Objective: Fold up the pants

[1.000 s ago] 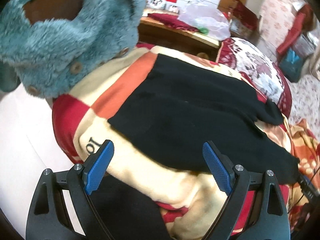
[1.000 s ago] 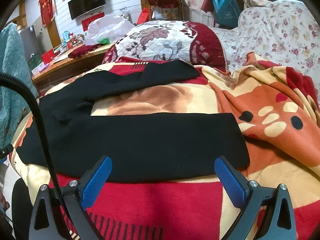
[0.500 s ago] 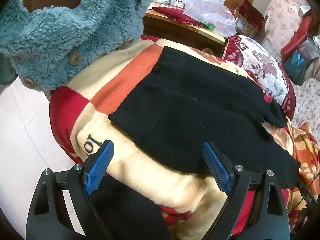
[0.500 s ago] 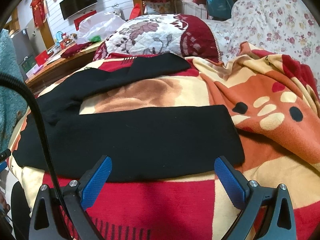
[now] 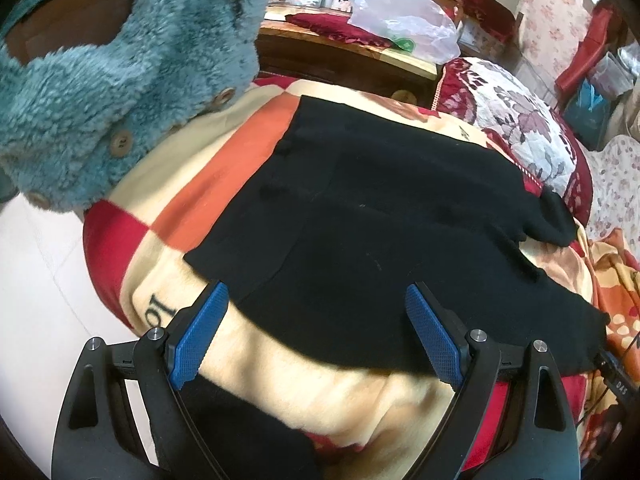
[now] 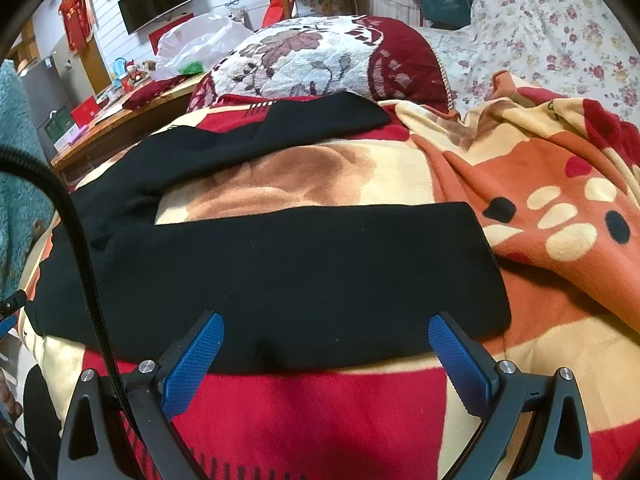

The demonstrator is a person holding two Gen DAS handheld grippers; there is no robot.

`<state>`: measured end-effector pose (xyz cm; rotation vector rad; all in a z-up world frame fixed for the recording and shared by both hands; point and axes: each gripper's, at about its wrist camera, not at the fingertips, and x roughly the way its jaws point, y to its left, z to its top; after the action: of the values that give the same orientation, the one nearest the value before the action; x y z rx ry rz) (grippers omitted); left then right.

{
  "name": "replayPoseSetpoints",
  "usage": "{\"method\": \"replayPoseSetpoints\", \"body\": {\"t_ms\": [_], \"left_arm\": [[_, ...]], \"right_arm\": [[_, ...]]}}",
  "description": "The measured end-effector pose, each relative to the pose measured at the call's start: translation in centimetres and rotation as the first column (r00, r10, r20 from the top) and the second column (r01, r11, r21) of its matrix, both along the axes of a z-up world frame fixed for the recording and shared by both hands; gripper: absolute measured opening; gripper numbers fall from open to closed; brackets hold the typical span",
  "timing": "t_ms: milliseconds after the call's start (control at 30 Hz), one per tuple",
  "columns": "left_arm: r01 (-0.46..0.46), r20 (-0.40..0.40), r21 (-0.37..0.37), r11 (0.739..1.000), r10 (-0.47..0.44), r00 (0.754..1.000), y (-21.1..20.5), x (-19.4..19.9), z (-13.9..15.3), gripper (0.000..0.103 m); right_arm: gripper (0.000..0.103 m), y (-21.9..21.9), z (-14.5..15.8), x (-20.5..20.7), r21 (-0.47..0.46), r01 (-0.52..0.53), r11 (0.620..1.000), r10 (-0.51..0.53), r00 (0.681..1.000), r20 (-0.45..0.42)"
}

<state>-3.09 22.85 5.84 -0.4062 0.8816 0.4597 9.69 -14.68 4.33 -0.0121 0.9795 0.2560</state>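
Note:
Black pants (image 5: 372, 232) lie spread flat on a red, orange and cream blanket (image 5: 224, 168), legs apart in a V. In the right wrist view the near leg (image 6: 288, 280) runs across the frame and the far leg (image 6: 280, 132) angles toward the pillow. My left gripper (image 5: 316, 328) is open and empty, its blue pads straddling the near edge of the waist end. My right gripper (image 6: 326, 354) is open and empty over the near edge of the near leg, close to the cloth.
A teal fleece sleeve (image 5: 120, 80) with buttons hangs at the upper left. A floral pillow (image 6: 320, 60) lies beyond the pants. A wooden table (image 5: 352, 52) holds a plastic bag and photos. A bunched blanket fold (image 6: 560, 200) lies right of the leg cuff.
Both grippers have come closer to the pants and lower toward the near edges. The pants have not moved. Both stay open.

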Motion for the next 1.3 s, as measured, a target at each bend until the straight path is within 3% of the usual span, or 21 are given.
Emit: {"method": "replayPoseSetpoints", "body": {"t_ms": [200,367,433,633,833,1033,1200,1267,1300], "left_arm": [[0.035,0.008,0.004,0.999,-0.035,0.999,0.9,2.0,0.6,0.09],[0.042,0.019,-0.131,0.99,-0.04,0.999,4.9,5.5,0.6,0.09],[0.038,0.012,-0.146,0.989,-0.037,0.999,6.4,6.8,0.6,0.09],[0.049,-0.029,-0.065,0.997,-0.051,0.998,11.3,12.3,0.2,0.09],[0.096,-0.046,-0.071,0.993,-0.099,0.994,14.0,16.9,-1.0,0.09],[0.136,-0.045,-0.121,0.983,-0.142,0.989,14.8,18.8,-2.6,0.09],[0.191,-0.031,-0.119,0.974,-0.195,0.98,14.3,19.8,-2.7,0.09],[0.214,-0.041,-0.107,0.971,-0.22,0.975,14.0,20.3,-2.7,0.09],[0.222,-0.048,-0.104,0.97,-0.228,0.973,13.9,20.6,-2.8,0.09]], "right_arm": [[0.103,0.8,-0.1,1.9,-0.003,-0.012,1.0,0.012,1.0,-0.002],[0.103,1.7,0.0,4.5,0.0,-0.03,1.0,0.03,1.0,0.001],[0.103,2.1,0.2,5.6,0.001,-0.04,0.999,0.04,0.999,0.005],[0.103,2.5,1.3,10.1,0.034,-0.058,0.998,0.057,0.998,0.019],[0.1,1.2,2.9,15.8,0.112,-0.072,0.991,0.07,0.997,0.015],[0.1,0.4,4.1,22.3,0.027,-0.093,0.995,0.092,0.995,0.047],[0.1,0.4,3.4,28.4,0.091,-0.106,0.99,0.109,0.994,-0.028],[0.093,1.1,2.4,30.8,0.091,-0.126,0.988,0.131,0.99,-0.057],[0.085,1.4,1.9,31.6,0.093,-0.133,0.987,0.14,0.988,-0.069]]}}
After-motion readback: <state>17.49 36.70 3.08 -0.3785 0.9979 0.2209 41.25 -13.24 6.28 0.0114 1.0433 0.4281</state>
